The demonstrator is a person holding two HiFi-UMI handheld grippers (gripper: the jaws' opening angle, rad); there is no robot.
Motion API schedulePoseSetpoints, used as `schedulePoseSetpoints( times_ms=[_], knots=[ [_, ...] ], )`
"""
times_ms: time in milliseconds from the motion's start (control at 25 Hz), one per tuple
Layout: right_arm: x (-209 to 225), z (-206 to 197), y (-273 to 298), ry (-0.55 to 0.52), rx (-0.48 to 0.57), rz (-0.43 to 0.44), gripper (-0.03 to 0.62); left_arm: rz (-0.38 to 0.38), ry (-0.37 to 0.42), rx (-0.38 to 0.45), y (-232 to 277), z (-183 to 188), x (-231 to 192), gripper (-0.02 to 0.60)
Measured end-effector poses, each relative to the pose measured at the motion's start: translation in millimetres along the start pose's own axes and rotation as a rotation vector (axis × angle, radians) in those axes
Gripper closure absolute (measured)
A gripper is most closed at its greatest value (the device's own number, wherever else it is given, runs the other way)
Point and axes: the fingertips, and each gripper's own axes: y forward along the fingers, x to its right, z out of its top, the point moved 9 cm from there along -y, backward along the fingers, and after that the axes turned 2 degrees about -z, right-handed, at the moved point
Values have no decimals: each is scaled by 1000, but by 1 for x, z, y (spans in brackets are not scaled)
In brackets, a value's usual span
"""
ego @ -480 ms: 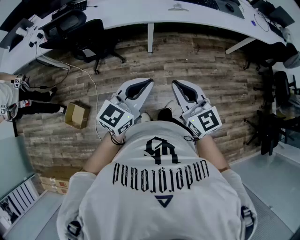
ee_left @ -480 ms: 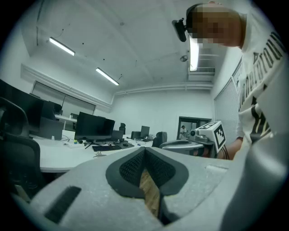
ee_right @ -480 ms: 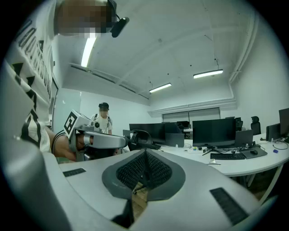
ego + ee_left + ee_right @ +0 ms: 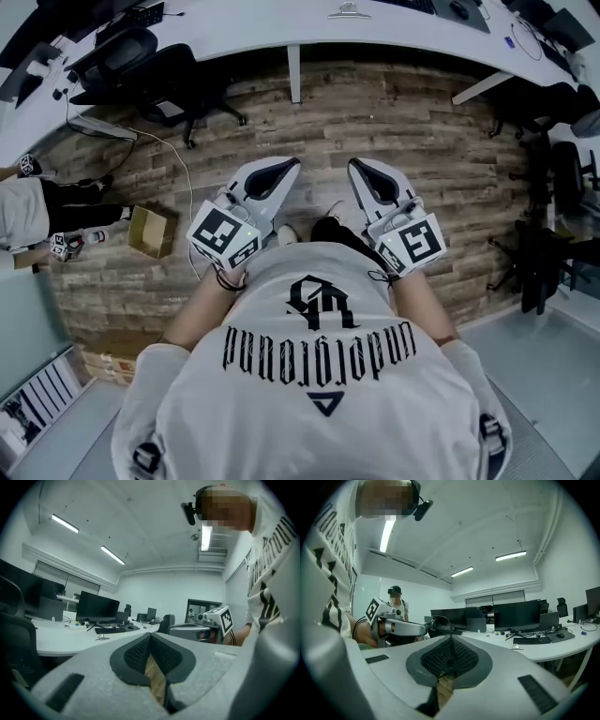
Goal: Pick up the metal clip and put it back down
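The metal clip (image 4: 349, 12) lies on the long white desk (image 4: 234, 37) at the far side of the room; it also shows as a small silver piece (image 4: 101, 638) on the desk in the left gripper view. Both grippers are held close to my belly, well short of the desk, over the wooden floor. My left gripper (image 4: 292, 164) is shut with nothing between its jaws, its tip (image 4: 151, 634) pointing toward the desk. My right gripper (image 4: 354, 164) is likewise shut and empty, with its tip (image 4: 451, 638) aimed at the desk.
Black office chairs (image 4: 155, 70) stand by the desk on the left, more chairs (image 4: 553, 178) on the right. A cardboard box (image 4: 150, 230) and a cable lie on the floor. Another person (image 4: 28, 211) stands at the left edge. Monitors (image 4: 96, 606) and a keyboard (image 4: 533, 640) sit on the desk.
Both grippers have shifted slightly up and away from my body, the left one a little leftward. The person at the left edge has moved. The jaws stay shut.
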Motion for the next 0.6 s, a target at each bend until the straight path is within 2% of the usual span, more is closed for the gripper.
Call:
schedulePoseSetpoints(
  times_ms=[600],
  knots=[
    [134, 9, -24, -35, -6, 50, 579, 43, 9, 8, 123, 11, -11, 566]
  ],
)
